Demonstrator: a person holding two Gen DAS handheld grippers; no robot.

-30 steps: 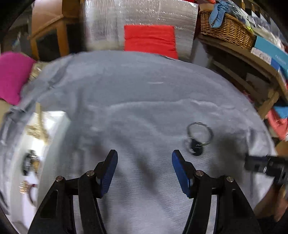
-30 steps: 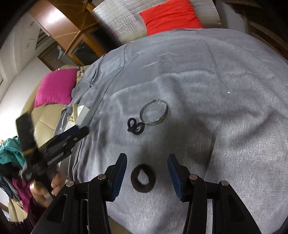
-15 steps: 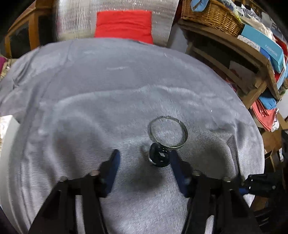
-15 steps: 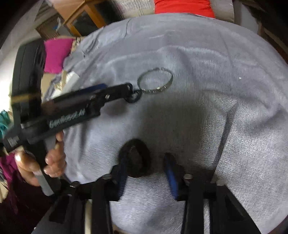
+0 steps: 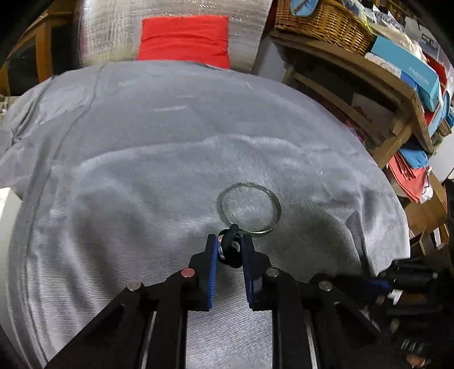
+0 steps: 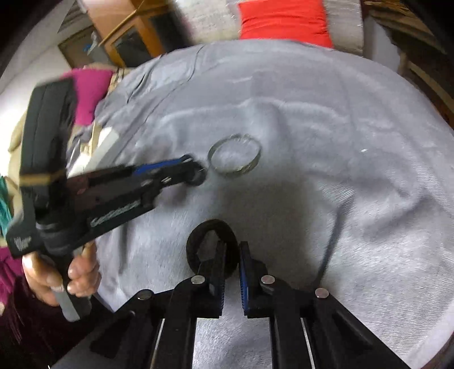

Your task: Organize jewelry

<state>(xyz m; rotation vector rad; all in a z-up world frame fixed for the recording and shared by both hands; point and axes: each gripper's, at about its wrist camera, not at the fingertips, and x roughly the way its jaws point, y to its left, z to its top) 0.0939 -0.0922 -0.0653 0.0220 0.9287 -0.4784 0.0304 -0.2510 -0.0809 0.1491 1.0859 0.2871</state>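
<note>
My left gripper (image 5: pixel 230 244) is shut on a small black ring-shaped piece (image 5: pixel 231 249) resting on the grey cloth (image 5: pixel 142 170). A silver bangle (image 5: pixel 249 209) lies just beyond its tips. In the right wrist view the left gripper (image 6: pixel 195 170) sits left of the bangle (image 6: pixel 235 155). My right gripper (image 6: pixel 232 249) is shut on the near side of a black fabric ring (image 6: pixel 211 244) on the cloth.
A red cushion (image 5: pixel 184 37) and a silver-wrapped block stand at the far edge. Wooden shelves with a wicker basket (image 5: pixel 320 25) and boxes are at the right. A white tray corner (image 6: pixel 99 147) and a pink cushion (image 6: pixel 88 90) are at the left.
Both grippers moved forward and closed: the left onto the small black piece by the bangle, the right onto the black fabric ring. The bangle has not moved.
</note>
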